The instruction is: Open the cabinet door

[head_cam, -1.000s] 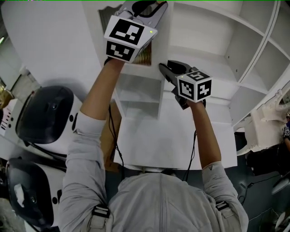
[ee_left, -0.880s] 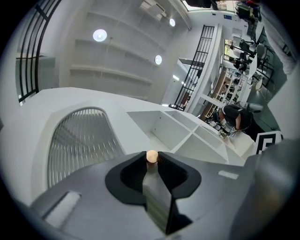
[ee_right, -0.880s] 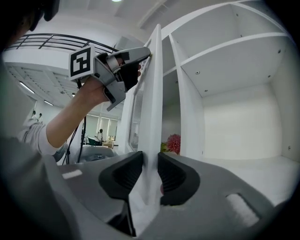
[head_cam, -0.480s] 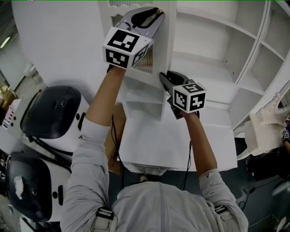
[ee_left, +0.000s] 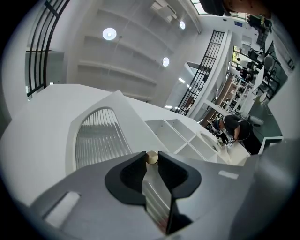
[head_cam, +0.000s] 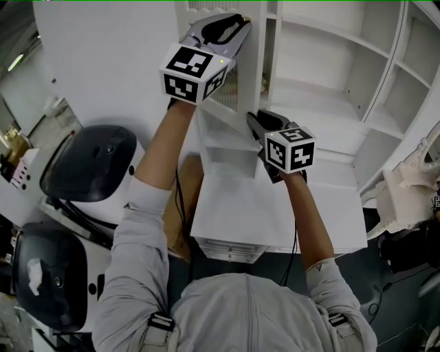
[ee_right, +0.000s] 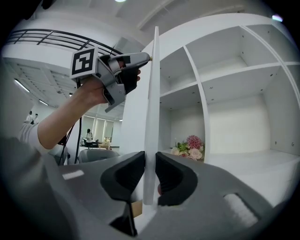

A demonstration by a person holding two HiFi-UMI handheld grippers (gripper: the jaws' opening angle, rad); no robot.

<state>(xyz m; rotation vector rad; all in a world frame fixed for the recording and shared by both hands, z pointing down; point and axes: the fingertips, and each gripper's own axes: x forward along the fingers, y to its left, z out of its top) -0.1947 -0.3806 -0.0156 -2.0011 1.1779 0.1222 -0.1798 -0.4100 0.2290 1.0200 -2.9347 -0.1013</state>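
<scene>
The white cabinet door (head_cam: pixel 259 65) stands partly open, edge-on in the head view. Its ribbed glass panel (ee_left: pixel 96 138) fills the left gripper view. My left gripper (head_cam: pixel 240 20) is high on the door, shut on the small brass knob (ee_left: pixel 151 157), which sits between its fingertips; the jaws are easing open slightly. My right gripper (head_cam: pixel 253 120) is lower, at the door's free edge (ee_right: pixel 151 103). Its jaws are closing, and the edge runs between the pads (ee_right: pixel 137 174), which touch it on both sides. The left gripper (ee_right: pixel 140 58) also shows in the right gripper view.
Open white shelves (head_cam: pixel 323 89) lie behind the door, with a bunch of flowers (ee_right: pixel 190 145) on one. Black-and-white machines (head_cam: pixel 89 165) stand at the left and a brown box (head_cam: pixel 184 206) below the cabinet. White equipment (head_cam: pixel 405 196) sits at the right.
The door has swung further out from the cabinet, and both grippers have moved with it. The right gripper's jaws have narrowed onto the door's edge.
</scene>
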